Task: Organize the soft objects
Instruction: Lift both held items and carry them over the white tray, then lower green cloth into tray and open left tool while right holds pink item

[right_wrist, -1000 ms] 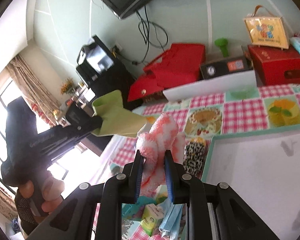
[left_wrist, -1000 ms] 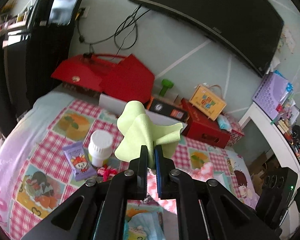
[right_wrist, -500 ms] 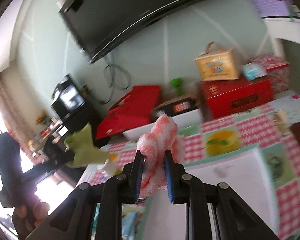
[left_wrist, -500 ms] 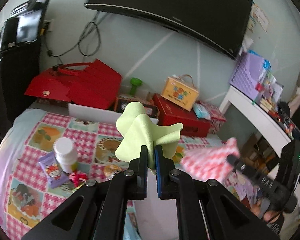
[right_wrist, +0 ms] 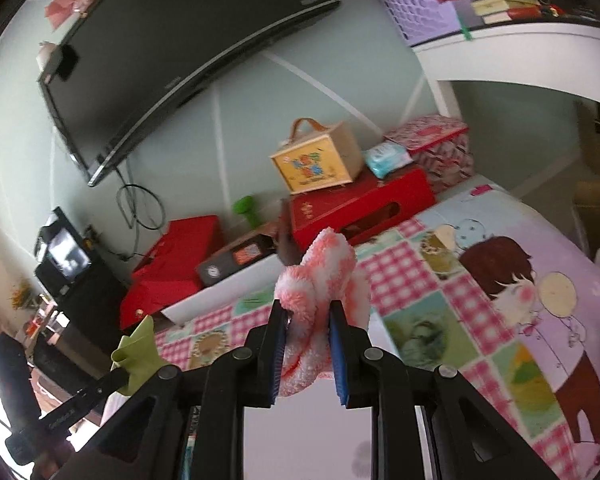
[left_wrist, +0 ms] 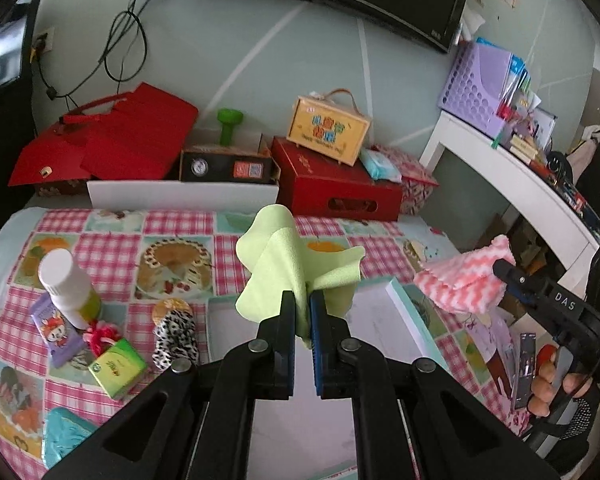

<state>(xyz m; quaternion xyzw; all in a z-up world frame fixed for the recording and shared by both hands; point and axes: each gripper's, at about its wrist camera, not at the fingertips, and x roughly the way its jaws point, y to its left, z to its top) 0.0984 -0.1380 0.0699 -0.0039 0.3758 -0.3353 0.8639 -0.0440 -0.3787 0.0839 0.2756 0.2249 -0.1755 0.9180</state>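
My left gripper is shut on a light green cloth and holds it in the air above a white tray with a teal rim. My right gripper is shut on a fluffy pink-and-white cloth, also held above the tray. In the left wrist view the pink cloth hangs at the right. In the right wrist view the green cloth shows at the lower left. A leopard-print scrunchie lies left of the tray.
On the checkered tablecloth left of the tray stand a white bottle, a purple packet, a green tissue pack and a red hair tie. Red boxes, a white bin and a yellow case line the back wall.
Both grippers swung to the right with their cloths still held. The pink cloth now sits farther right in the left wrist view; the green cloth lower left in the right wrist view.
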